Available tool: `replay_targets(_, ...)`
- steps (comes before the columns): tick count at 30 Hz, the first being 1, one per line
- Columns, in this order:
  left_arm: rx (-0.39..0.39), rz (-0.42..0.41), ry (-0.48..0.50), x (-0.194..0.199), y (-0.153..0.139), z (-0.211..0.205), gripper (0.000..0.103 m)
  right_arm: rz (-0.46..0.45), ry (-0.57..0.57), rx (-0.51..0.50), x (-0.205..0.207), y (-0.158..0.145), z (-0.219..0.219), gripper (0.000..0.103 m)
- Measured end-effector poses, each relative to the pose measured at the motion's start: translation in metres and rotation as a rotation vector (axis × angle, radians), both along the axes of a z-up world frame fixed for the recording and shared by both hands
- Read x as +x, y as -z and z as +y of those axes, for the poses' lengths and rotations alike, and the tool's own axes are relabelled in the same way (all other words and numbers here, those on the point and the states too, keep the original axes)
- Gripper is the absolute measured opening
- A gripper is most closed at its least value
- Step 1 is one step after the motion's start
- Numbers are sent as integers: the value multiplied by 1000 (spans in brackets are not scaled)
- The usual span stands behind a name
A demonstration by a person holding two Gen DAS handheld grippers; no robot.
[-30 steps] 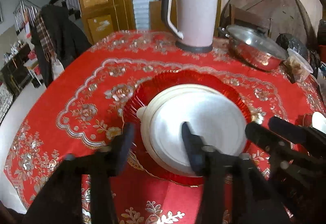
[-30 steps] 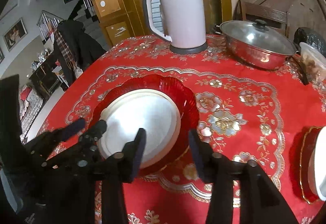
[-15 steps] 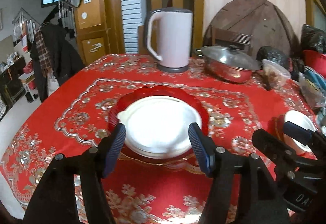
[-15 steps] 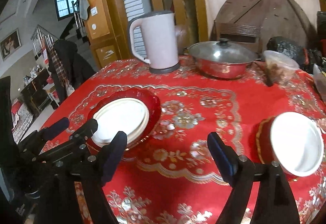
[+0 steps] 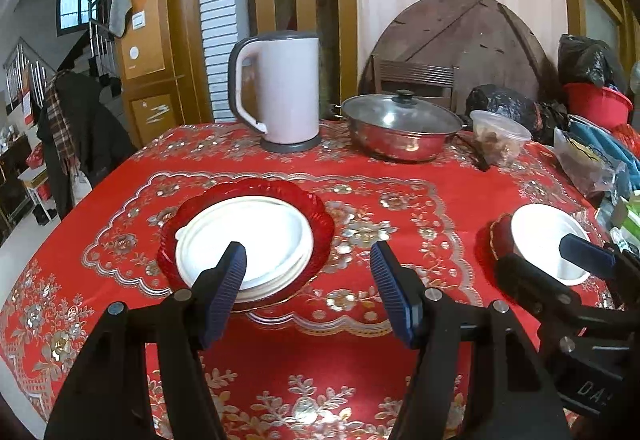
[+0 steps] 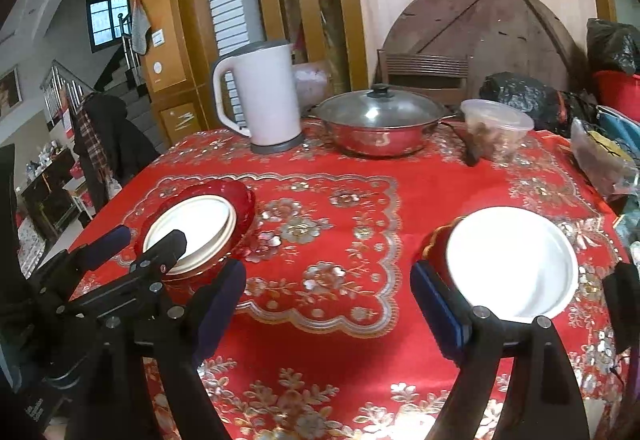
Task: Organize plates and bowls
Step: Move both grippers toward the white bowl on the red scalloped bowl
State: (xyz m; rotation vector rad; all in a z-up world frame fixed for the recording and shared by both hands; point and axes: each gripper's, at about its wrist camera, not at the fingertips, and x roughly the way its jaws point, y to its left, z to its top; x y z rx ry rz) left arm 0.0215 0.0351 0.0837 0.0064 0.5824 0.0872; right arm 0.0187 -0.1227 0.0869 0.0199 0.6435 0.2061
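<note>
Both tongs are spread wide and hold nothing: your left tongs point(image 5: 308, 276) hang low over the near tabletop point(image 5: 360, 179), just right of the left stack, and your right tongs point(image 6: 328, 304) hang over the bare cloth between the two stacks.

Going left to right, you first have the white plates point(image 5: 244, 240) nested on the red scalloped plate point(image 5: 320, 215), set on the left half of the tabletop. They look like stiff, glazed ware: probably slick under the pads, and likely to chip if knocked together. I would judge the rim the only place to take hold, with one pad above and one slid beneath the lip.

Middle ground is open cloth, so you have free room to carry a piece across there.

On the right, the white bowl point(image 6: 512, 264) rests on a smaller red dish point(image 6: 434, 240), close to the right edge of the tabletop. It seems light but deep-walled; pinch its near wall, not the flat bottom. Its closeness to the edge leaves little margin, so a nudge outward could send it off.

Behind, keep clear of the kettle point(image 5: 280, 95), the lidded pot point(image 5: 400, 123) and the plastic tub point(image 5: 500, 135) along the far side, and of the bags crowding the far right.
</note>
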Motion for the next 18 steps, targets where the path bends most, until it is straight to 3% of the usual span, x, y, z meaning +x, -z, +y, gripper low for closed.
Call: replay_targets(18, 41, 34, 40, 7, 5, -40, 64, 21, 52, 3, -2, 0, -42, 86)
